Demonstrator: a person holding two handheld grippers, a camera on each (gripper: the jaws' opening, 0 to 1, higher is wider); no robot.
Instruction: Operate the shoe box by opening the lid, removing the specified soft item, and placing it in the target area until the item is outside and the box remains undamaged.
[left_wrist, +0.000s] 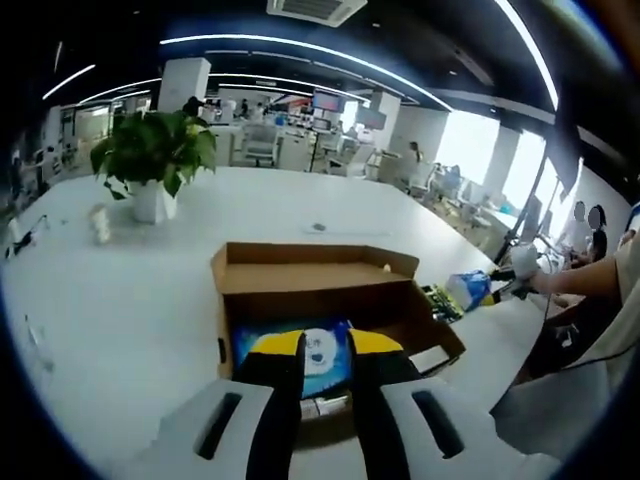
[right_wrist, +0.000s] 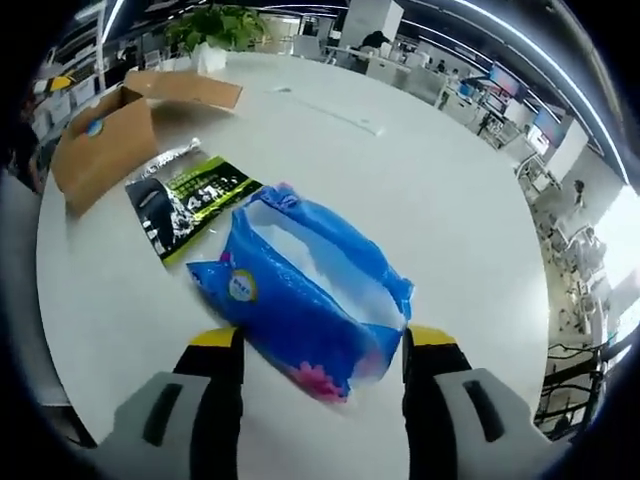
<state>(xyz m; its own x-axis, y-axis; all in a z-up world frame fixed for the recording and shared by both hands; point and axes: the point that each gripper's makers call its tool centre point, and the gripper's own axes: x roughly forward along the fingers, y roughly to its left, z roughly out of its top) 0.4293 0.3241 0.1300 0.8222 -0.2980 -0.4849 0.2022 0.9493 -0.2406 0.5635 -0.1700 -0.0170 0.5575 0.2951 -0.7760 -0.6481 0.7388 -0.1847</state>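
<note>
Bright, even light falls from ceiling strip lights and blown-out windows. The white desk shows mild glare and soft shadows. Fisheye bending and blur grow toward the edges.

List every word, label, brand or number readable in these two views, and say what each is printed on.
No text can be read.
Green and black packet: white print, too blurred to read.
Blue tissue pack: round logo and pink flower, lettering too small.
Blue pack in the shoe box: white picture, no legible words.
Round blue sticker on the box side: unreadable.
</note>
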